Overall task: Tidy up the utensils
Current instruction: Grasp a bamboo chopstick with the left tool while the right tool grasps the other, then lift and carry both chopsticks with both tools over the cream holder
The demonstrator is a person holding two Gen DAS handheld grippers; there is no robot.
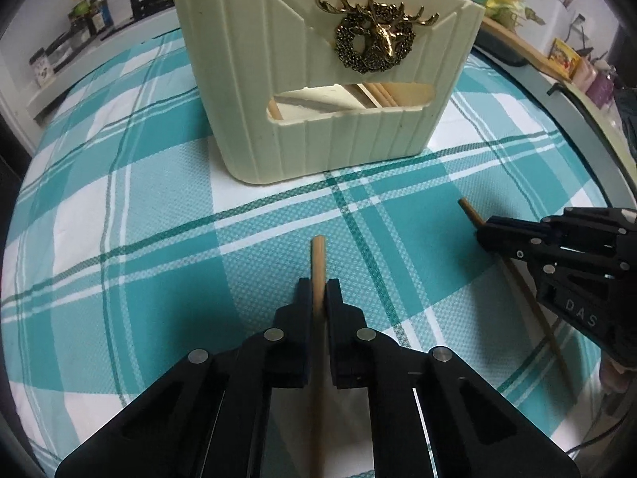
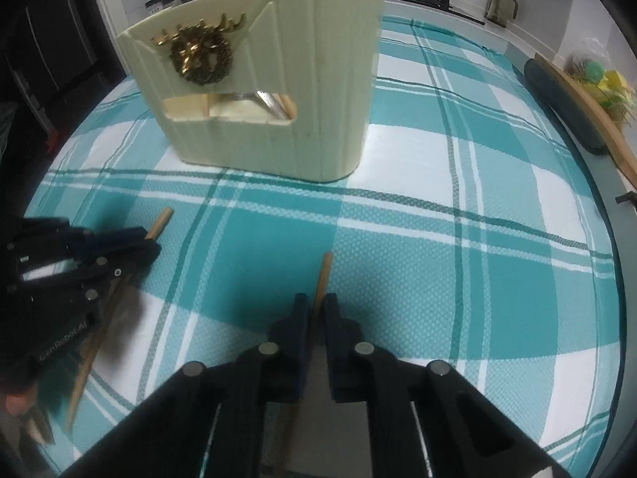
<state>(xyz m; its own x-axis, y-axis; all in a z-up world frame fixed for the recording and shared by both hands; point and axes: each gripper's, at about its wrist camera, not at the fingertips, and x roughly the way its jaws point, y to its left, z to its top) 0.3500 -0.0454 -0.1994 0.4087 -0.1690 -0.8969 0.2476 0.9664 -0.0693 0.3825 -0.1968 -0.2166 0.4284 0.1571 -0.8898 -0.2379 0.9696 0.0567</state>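
Wooden chopsticks, one clamped in each hand-held gripper, in front of the cream holder.

Left hand-held gripper (image 1: 318, 294) is clenched on a chopstick (image 1: 317, 263) near its blunt upper end; right hand-held gripper (image 2: 314, 310) likewise grips the other chopstick (image 2: 323, 275). Both sticks sit low over the teal plaid cloth (image 1: 159, 239) on the counter, apart from each other. Cream ribbed holder (image 1: 318, 127) with brass stag emblem (image 1: 374, 32) stands beyond, already holding wooden utensils. Judgement: sticks are light, stiff, smooth and thin; they could pivot in the pads, so a hold near the thick end suits dropping them in tip-first.
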